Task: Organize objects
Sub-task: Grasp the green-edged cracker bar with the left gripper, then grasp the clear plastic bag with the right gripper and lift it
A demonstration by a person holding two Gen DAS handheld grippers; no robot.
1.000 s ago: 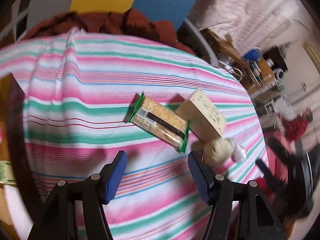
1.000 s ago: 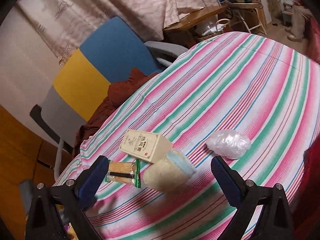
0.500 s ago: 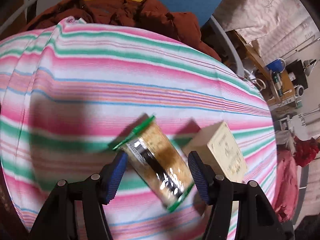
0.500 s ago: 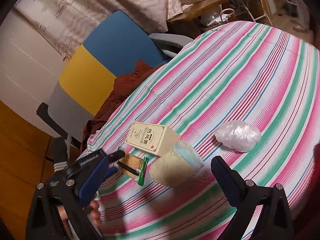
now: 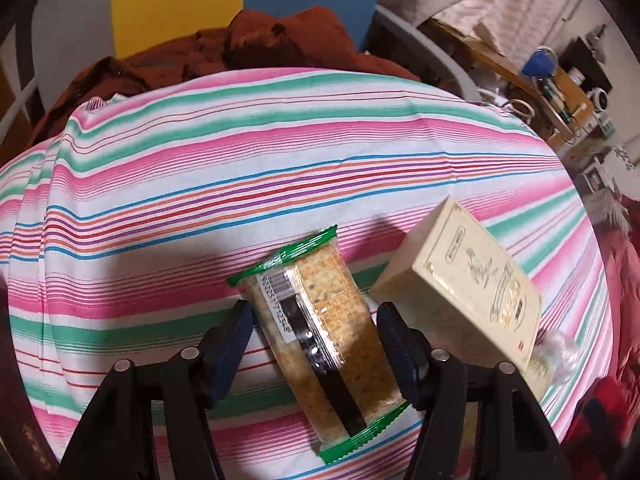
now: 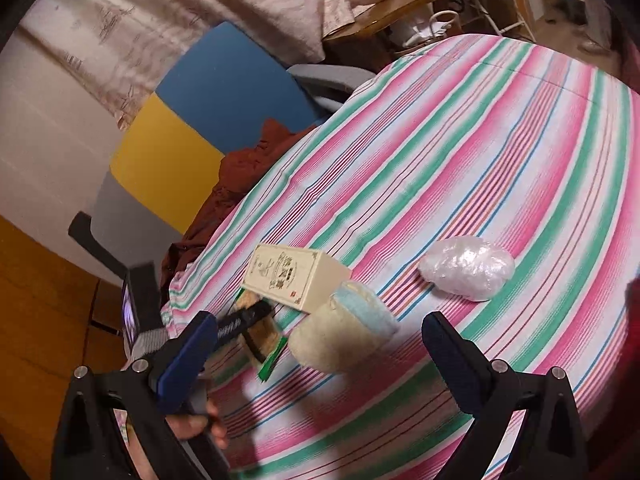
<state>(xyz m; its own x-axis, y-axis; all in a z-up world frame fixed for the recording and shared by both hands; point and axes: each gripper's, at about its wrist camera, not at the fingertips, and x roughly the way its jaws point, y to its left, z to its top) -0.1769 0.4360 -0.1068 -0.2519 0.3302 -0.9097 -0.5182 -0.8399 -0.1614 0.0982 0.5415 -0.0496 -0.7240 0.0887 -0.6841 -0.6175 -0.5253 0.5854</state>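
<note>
A cracker pack (image 5: 320, 332) in clear wrap with green ends lies on the striped tablecloth (image 5: 200, 168). My left gripper (image 5: 314, 338) is open and straddles it, one blue pad on each side, with small gaps showing. A cream box (image 5: 472, 280) lies just right of the pack. In the right wrist view the box (image 6: 296, 276) sits behind a beige roll with a pale blue end (image 6: 344, 332), and the pack (image 6: 264, 336) is partly hidden by the left gripper's finger (image 6: 244, 318). My right gripper (image 6: 320, 360) hangs open above the roll.
A crumpled clear plastic bundle (image 6: 468, 268) lies to the right on the cloth. A blue, yellow and grey chair (image 6: 224, 92) with a rust-red garment (image 5: 260, 44) stands at the table's far edge. A hand (image 6: 192, 428) holds the left gripper. Cluttered furniture stands behind.
My left gripper has moved forward and down until its open fingers stand on either side of the cracker pack. The right gripper has drifted slightly closer to the roll.
</note>
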